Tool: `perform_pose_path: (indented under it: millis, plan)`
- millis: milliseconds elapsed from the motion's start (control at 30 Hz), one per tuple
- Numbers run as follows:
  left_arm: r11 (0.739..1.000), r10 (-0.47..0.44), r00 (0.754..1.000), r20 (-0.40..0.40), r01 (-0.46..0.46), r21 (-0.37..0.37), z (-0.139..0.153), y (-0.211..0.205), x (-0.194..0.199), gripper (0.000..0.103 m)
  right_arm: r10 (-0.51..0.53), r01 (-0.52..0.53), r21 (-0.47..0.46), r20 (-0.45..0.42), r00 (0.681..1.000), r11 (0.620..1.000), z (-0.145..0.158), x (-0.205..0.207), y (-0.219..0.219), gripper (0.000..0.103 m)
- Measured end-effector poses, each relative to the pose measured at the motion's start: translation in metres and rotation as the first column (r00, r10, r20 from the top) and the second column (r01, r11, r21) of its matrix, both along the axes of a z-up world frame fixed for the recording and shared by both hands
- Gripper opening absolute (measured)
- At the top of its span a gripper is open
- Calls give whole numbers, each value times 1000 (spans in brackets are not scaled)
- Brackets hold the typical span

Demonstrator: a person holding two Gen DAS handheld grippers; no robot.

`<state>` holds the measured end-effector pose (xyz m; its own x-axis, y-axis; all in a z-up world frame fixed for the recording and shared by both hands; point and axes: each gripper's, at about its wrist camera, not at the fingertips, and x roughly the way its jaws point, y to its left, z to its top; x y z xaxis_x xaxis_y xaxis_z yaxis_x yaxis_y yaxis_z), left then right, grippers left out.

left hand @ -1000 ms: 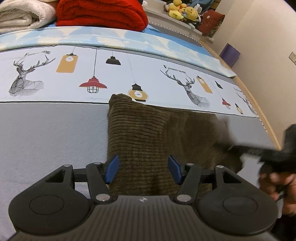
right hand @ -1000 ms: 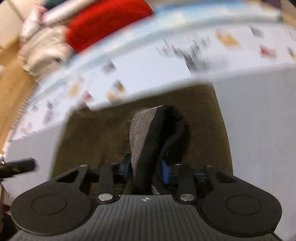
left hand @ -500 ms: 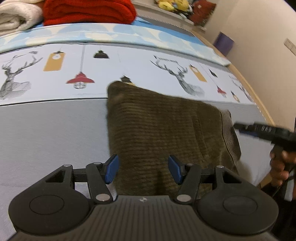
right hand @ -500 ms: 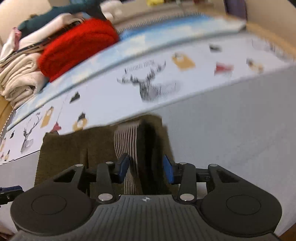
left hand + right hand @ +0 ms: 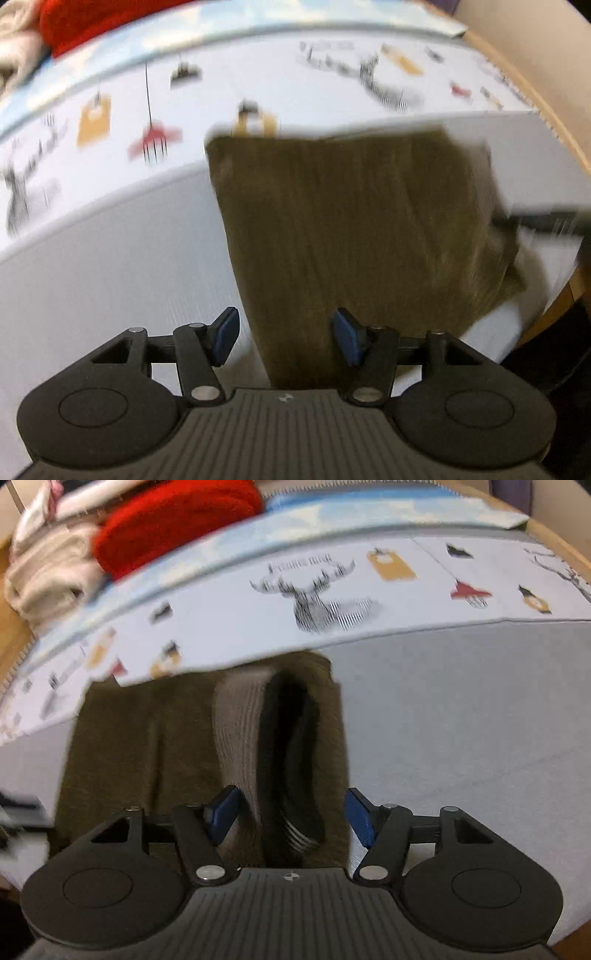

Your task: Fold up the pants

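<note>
Both right hand-held gripper [image 5: 291, 814] jaws opening off pants [image 5: 155, 746].

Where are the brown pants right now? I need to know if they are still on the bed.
The brown pants lie folded on the grey sheet at the bed's near edge, just below the deer-print band, under both wrist cameras.

Pants [image 5: 354, 236] lie folded on bed [image 5: 461, 738]; blanket stack [image 5: 173, 520] behind them at bed's far left edge.
</note>
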<state>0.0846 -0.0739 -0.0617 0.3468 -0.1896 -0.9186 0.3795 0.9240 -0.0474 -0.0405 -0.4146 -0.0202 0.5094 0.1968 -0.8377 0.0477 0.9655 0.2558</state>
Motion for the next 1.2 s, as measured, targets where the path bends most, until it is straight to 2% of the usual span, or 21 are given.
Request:
perform_pose_path:
  millis: [33,100,167,233,267,300,333,367,467,567,633,700,767,833,867,967,1033,1100,1200]
  plan:
    - [1000,-5,1000,25,6,-7,9,0,8,62,8,-8,-7,-22,1000,1000,-5,0,1,65]
    - [1000,-18,996,82,20,-23,24,-3,24,62,18,-18,-20,17,1000,1000,3,-4,3,64]
    - [999,-18,989,150,24,-40,31,0,38,62,37,-29,-64,126,991,998,17,-8,8,62]
    - [998,-1,978,209,15,-63,27,7,49,60,44,-21,-94,249,968,995,36,-12,9,62]
    - [997,8,975,221,8,-74,20,11,52,52,53,-25,-100,292,955,995,43,-12,10,62]
    - [997,12,980,196,2,-71,11,13,57,44,70,-36,-111,327,942,993,50,-8,11,62]
    - [999,25,988,149,-18,-48,3,11,65,30,102,-58,-132,353,930,989,54,-2,14,62]
    - [998,41,989,143,-33,-52,1,10,70,27,139,-83,-164,364,921,983,57,4,17,62]
    - [995,3,985,173,13,-95,6,4,75,27,242,-149,-274,344,907,950,52,32,30,62]
    - [997,-31,987,160,42,-65,1,1,80,27,260,-173,-303,277,925,937,35,56,34,60]
    - [998,-35,988,148,43,-52,-4,-1,85,27,227,-161,-329,174,958,931,19,71,37,61]
    - [998,-30,991,131,36,-44,-10,-1,90,27,138,-100,-271,125,983,957,10,81,26,63]
    - [999,-22,994,109,25,-26,-18,-1,97,28,50,-30,-217,89,995,976,9,90,13,61]
    - [1000,-15,997,75,15,-9,-29,-2,103,28,26,-9,-266,57,998,964,2,94,11,61]
    - [1000,-16,998,63,15,7,-35,-4,105,28,26,-12,-259,53,998,966,1,95,9,60]
    - [999,-28,998,52,25,44,-46,-9,109,28,-10,22,-188,61,998,982,6,95,4,57]
    - [999,-11,999,47,9,43,-48,-8,112,33,-9,26,-190,92,996,981,14,90,4,57]
    - [999,13,999,53,-15,44,-45,-6,112,42,2,30,-209,150,989,977,25,84,6,57]
    - [999,21,997,71,-23,34,-35,-3,107,45,39,7,-173,263,964,985,48,69,6,57]
